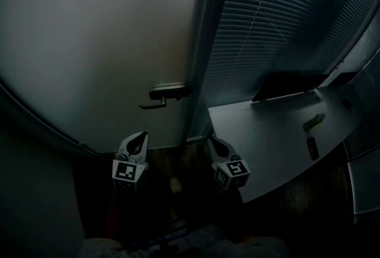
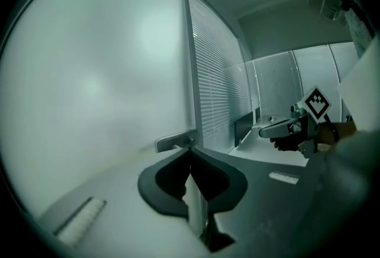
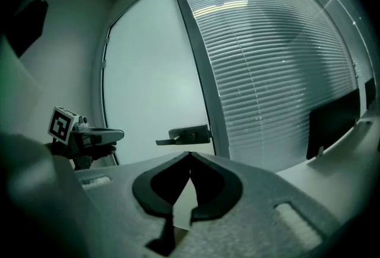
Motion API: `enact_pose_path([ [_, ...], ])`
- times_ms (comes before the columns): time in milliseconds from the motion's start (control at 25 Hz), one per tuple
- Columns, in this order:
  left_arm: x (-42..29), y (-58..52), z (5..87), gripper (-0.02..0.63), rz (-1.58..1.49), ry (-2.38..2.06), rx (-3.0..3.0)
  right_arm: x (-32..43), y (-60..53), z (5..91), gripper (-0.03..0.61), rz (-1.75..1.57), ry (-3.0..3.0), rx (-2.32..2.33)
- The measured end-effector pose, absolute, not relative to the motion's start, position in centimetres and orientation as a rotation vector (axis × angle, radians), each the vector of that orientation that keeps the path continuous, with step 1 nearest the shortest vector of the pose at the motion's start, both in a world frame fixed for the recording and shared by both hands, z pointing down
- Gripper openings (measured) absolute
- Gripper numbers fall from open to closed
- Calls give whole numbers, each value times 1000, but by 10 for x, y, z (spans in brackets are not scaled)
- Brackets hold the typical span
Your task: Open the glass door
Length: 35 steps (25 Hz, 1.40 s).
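Head view, we face the frosted glass door (image 1: pixel 101 43), handle (image 1: pixel 168 94) at its right edge, left gripper (image 1: pixel 140 137) and right gripper (image 1: pixel 211 140) below it, touching nothing, left gripper view, our jaws closed together, empty, right gripper view, jaws likewise together, handle beyond their tips

A dim office: a frosted glass door (image 1: pixel 101 43), slatted blinds (image 1: pixel 279 19) on the wall beside it, and a pale desk (image 1: pixel 267 138) bearing a dark monitor (image 1: pixel 285 86).
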<state>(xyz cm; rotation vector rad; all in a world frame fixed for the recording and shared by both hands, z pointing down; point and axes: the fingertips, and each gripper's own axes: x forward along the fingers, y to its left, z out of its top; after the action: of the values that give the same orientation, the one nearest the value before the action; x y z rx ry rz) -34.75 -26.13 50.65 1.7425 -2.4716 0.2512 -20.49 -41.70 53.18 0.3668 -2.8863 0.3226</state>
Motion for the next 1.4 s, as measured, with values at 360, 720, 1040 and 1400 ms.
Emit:
enact_pose_path([
  [360, -362, -288, 512, 89, 738, -2441, 1816, -211, -424, 526, 3, 350, -2873, 341],
  [720, -393, -310, 544, 130, 1285, -2372, 1736, -216, -437, 538, 3, 369, -2857, 362],
  [1040, -415, -332, 554, 164, 1506, -2350, 1717, -225, -441, 548, 3, 400, -2843, 365],
  [1400, -438, -352, 576, 190, 1687, -2256, 1692, -235, -447, 556, 3, 396, -2846, 361],
])
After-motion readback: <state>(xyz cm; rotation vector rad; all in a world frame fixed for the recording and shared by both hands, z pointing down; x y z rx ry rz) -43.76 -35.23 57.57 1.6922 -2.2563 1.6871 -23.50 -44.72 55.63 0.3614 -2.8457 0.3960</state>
